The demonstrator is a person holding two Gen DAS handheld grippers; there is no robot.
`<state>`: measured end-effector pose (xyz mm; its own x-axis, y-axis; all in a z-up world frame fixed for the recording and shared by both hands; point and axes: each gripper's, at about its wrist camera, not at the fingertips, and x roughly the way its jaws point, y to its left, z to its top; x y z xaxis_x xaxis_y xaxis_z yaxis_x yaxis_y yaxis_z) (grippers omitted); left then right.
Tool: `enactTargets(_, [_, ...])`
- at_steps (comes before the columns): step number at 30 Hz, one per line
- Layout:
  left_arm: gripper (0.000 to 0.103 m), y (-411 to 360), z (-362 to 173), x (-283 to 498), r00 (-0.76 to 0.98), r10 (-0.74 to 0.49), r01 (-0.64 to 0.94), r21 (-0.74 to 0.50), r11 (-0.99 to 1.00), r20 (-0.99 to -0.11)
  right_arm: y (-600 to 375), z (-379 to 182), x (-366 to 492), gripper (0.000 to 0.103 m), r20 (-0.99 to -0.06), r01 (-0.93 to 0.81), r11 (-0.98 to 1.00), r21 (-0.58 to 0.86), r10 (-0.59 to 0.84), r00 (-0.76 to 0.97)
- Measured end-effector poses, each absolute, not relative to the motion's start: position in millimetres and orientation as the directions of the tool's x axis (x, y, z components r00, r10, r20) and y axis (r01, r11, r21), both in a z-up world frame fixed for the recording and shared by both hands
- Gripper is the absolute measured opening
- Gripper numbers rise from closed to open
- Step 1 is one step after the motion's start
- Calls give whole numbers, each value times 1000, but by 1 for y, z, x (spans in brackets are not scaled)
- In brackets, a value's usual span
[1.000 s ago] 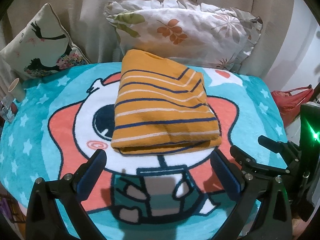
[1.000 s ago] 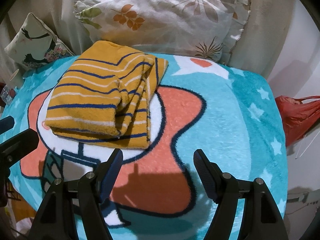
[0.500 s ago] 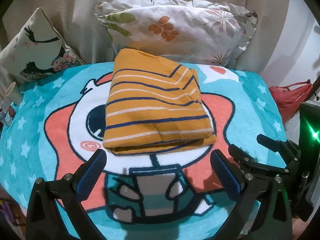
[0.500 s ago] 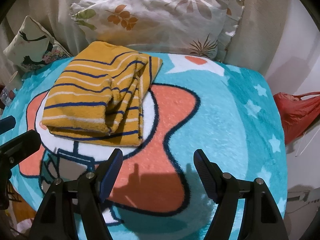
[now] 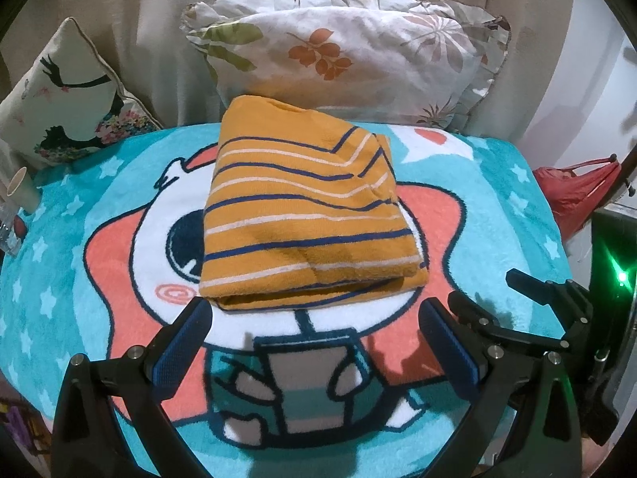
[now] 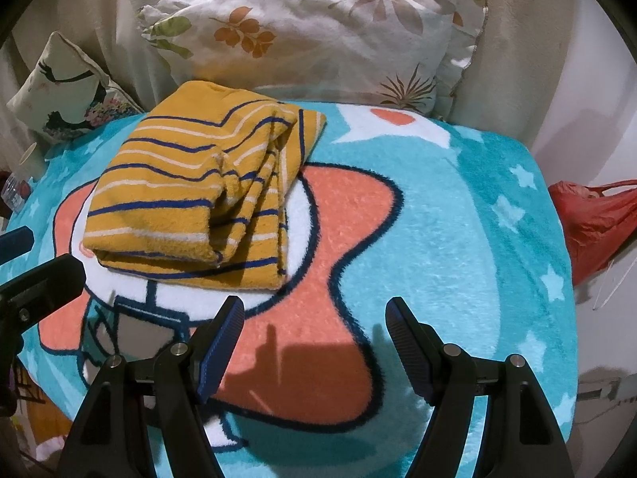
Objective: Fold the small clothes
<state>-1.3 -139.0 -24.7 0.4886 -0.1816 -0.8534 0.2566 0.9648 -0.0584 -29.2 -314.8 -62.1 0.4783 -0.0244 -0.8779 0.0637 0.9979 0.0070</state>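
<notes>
**Hovering over a folded garment**

Holding both tools clear, you are keeping the left gripper (image 5: 314, 342) and right gripper (image 6: 314, 338) spread wide (nothing between either pair). Beyond them, the striped orange garment (image 5: 302, 215) is lying folded on the cartoon blanket (image 6: 458, 239), with the floral pillow (image 5: 350, 51) sitting behind it.

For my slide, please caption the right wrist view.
Folded striped garment on cartoon blanket; open right gripper hovers empty before it.

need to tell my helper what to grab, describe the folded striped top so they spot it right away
On the turquoise cartoon blanket, look in front of the white leaf-print pillow. The folded mustard top lies there; its navy and white stripes set it apart.
</notes>
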Motion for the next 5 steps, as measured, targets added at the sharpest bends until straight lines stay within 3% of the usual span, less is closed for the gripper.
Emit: enactTargets(5, [103,-135,-28,3,474,-201,258,-83,963,-857,-317,-70,-27,79,-889,75,997,30,-8,458])
